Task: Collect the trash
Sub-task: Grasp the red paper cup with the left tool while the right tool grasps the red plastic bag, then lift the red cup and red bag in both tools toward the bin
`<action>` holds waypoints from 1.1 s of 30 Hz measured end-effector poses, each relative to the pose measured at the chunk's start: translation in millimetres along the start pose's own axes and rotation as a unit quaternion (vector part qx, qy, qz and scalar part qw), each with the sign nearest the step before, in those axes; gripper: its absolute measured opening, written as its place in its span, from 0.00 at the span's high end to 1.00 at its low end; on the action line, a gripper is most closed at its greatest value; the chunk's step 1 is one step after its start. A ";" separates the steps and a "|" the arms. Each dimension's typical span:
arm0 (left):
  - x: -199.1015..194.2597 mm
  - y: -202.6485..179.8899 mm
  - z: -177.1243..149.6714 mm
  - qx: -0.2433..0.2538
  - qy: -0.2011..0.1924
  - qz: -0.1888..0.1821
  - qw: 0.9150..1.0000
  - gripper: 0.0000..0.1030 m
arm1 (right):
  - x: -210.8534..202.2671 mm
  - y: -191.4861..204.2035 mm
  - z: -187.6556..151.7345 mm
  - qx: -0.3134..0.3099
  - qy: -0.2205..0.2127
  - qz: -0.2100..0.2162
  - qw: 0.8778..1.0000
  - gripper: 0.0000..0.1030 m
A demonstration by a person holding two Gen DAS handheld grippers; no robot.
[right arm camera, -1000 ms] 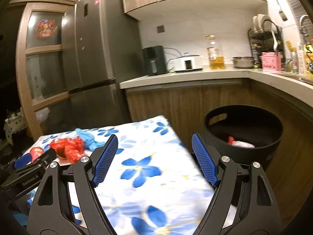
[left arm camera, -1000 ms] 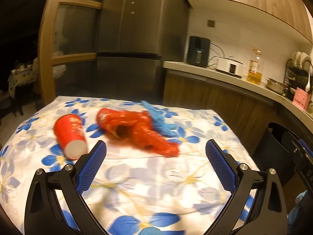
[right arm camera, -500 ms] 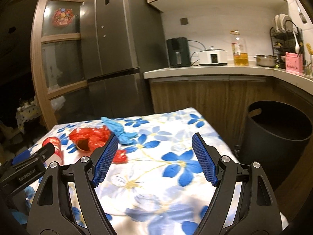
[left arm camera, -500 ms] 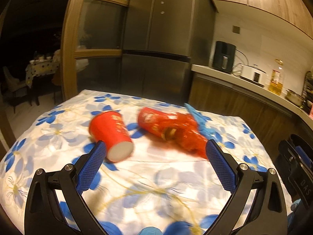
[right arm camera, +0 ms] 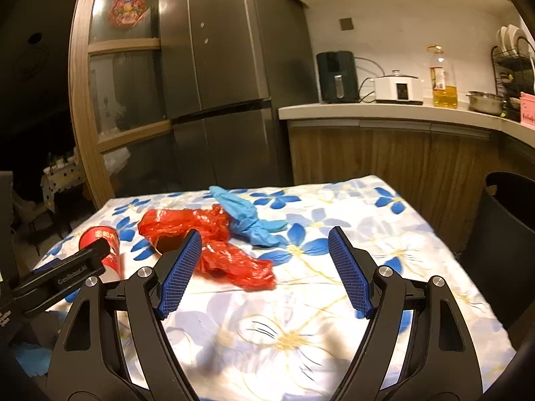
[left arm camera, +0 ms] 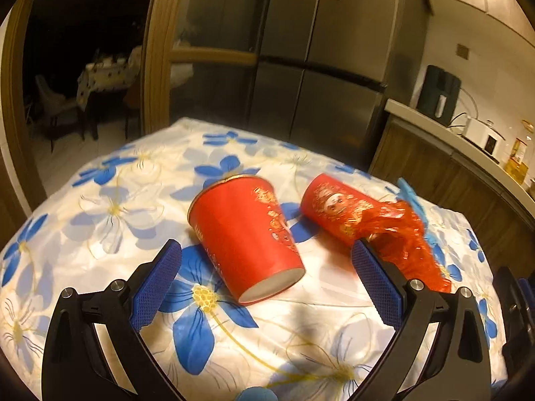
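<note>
A red paper cup [left arm camera: 245,234] lies on its side on the flowered tablecloth [left arm camera: 110,207], its base toward my left gripper [left arm camera: 265,280]. That gripper is open, its pads wide on either side of the cup's base, not touching it. A second red cup [left arm camera: 334,207] lies to the right with a crumpled red plastic bag [left arm camera: 406,247] over its mouth. In the right wrist view the red bag [right arm camera: 217,244] and a blue glove [right arm camera: 249,220] lie ahead of my open, empty right gripper [right arm camera: 264,272]. The first cup [right arm camera: 103,244] shows at the left.
A black bin [right arm camera: 508,244] stands off the table's right edge. A steel fridge [right arm camera: 227,83] and a wooden counter [right arm camera: 384,113] with appliances stand behind the table. The left gripper's arm [right arm camera: 60,277] reaches in at the left of the right wrist view.
Both grippers have swung left over the table and dropped a little. The red cup now lies between the left gripper's pads; the bin has slid to the right edge of the right view.
</note>
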State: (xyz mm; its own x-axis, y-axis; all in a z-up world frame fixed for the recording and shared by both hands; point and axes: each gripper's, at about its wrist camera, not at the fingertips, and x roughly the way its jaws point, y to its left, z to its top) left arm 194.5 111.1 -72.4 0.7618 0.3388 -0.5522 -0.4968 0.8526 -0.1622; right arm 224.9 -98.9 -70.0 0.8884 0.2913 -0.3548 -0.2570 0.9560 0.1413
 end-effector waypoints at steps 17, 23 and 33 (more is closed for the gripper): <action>38.4 10.4 -5.9 -0.036 0.079 -0.017 0.996 0.40 | 58.8 38.3 -4.0 -0.026 0.056 0.038 0.997 0.26; 37.9 12.9 -6.9 -0.042 0.079 -0.034 0.995 0.41 | 68.6 41.7 -6.8 -0.030 0.080 0.044 0.995 0.37; 11.7 15.1 -0.2 -0.039 0.043 -0.052 0.997 0.42 | 75.2 43.7 -10.8 -0.035 0.097 0.056 0.993 0.68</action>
State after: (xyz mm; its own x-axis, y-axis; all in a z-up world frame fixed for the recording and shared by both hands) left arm 195.9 127.8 -81.4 0.7743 0.2123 -0.5962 -0.4507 0.8463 -0.2839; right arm 276.3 -34.8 -100.5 0.7651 0.3903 -0.5122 -0.3819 0.9154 0.1270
